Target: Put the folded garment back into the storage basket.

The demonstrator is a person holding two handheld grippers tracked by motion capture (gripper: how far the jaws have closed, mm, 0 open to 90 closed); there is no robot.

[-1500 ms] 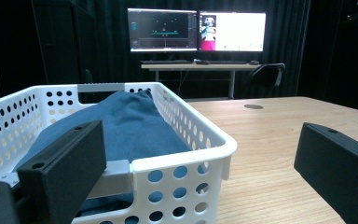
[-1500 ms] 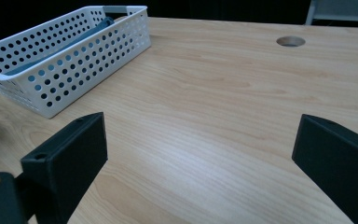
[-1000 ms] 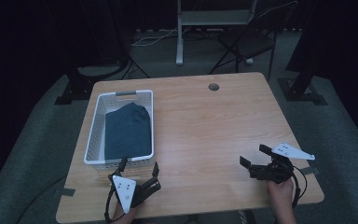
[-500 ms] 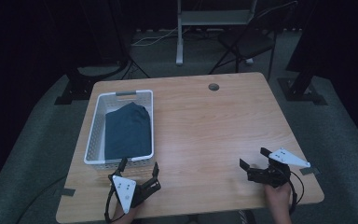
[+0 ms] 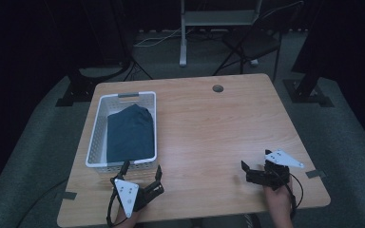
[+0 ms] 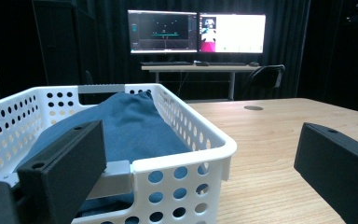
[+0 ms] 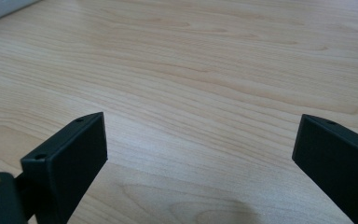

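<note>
High view: sitting on the wooden surface (image 5: pixel 209 128), toward its left side, a white perforated basket (image 5: pixel 94 142) holding a folded dark blue cloth (image 5: pixel 129 135). Resting just in front of the basket's near wall, the left gripper (image 5: pixel 140 171) — jaws spread apart, gripping nothing. Lying near the front right corner, well apart from the basket, the right gripper (image 5: pixel 245 170), held by a hand (image 5: pixel 278 202), jaws likewise released.

Left gripper view: looking along two separated black jaws, the left one overlapping the basket (image 6: pixel 186 161) wall; blue cloth (image 6: pixel 126 126) mounding inside. Glowing beyond the surface (image 6: pixel 270 154) — two monitors (image 6: pixel 196 31) on a desk.

Right gripper view: facing bare wood grain (image 7: pixel 205 79), jaws wide and empty.
</note>
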